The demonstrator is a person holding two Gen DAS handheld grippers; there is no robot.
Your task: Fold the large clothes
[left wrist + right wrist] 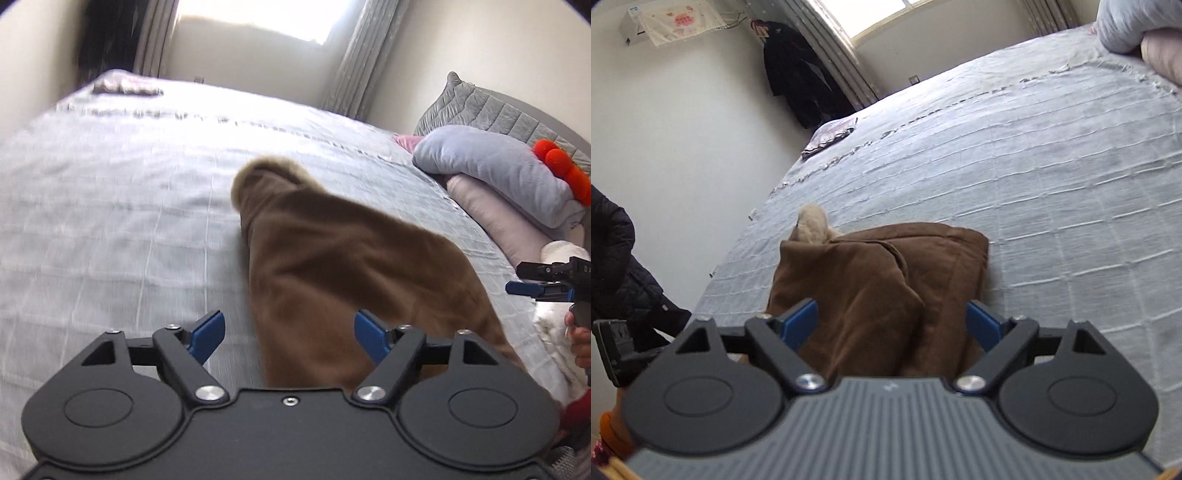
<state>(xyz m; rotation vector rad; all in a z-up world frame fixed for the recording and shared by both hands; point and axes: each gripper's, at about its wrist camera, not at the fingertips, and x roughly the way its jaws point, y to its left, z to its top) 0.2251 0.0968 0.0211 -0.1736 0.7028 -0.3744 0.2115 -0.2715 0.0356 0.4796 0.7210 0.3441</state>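
A brown fleece garment (pixel 332 273) lies folded into a bundle on the grey bedspread (pixel 110 206). Its pale fuzzy lining shows at one end (pixel 812 223). My left gripper (pixel 290 332) is open and empty, just short of the garment's near end. My right gripper (pixel 892 325) is open and empty, its blue fingers either side of the bundle's (pixel 879 288) near edge, above it. The right gripper also shows at the right edge of the left wrist view (pixel 546 280), and the left gripper at the left edge of the right wrist view (pixel 624 350).
Pillows and a folded grey blanket (pixel 495 166) with an orange-red plush piece (pixel 561 170) are piled at the head of the bed. A small folded patterned cloth (pixel 831 136) lies at the far corner. Dark coats (pixel 801 77) hang on the wall by the window.
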